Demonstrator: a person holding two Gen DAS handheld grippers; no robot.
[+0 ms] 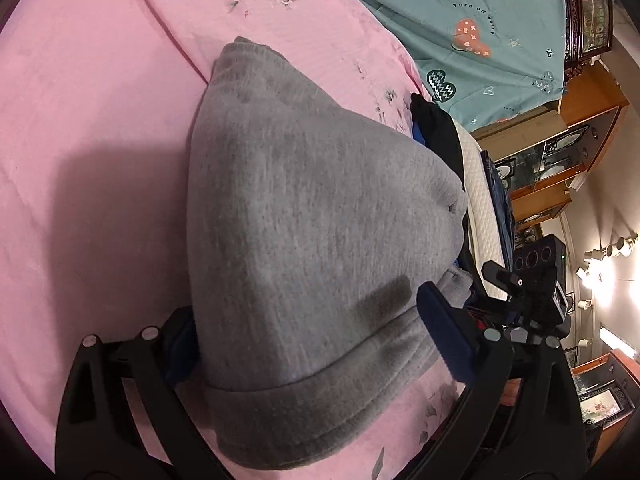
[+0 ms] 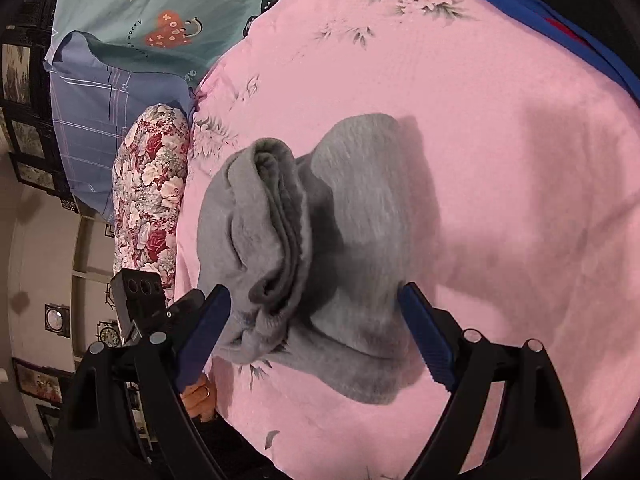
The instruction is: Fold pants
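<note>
Left wrist view: the left gripper [image 1: 308, 320] stands with its jaws spread wide on either side of the folded grey pants [image 1: 304, 232], one blue finger pad [image 1: 444, 336] lying against the right edge of the bundle and the other pad half hidden behind its left edge; whether either pad presses the cloth cannot be told. The pants lie as a thick folded stack on the pink bedspread [image 1: 88, 100], with the hemmed edge nearest the camera. Beyond them, at the bed's far side, a black garment [image 1: 436, 128] rests beside a white quilted pad [image 1: 480, 184], and a teal quilt with heart prints [image 1: 460, 20] covers the upper right. Right wrist view: the right gripper [image 2: 312, 320] is likewise wide, its blue fingers [image 2: 424, 336] flanking the same grey bundle [image 2: 320, 232], whose layered folded ends show as a curl on top. The pink spread carries faint flower prints; a floral pillow [image 2: 152, 188] and a blue checked pillow [image 2: 92, 120] sit to the left, and a blue cloth [image 2: 560, 32] lies at the upper right corner.
</note>
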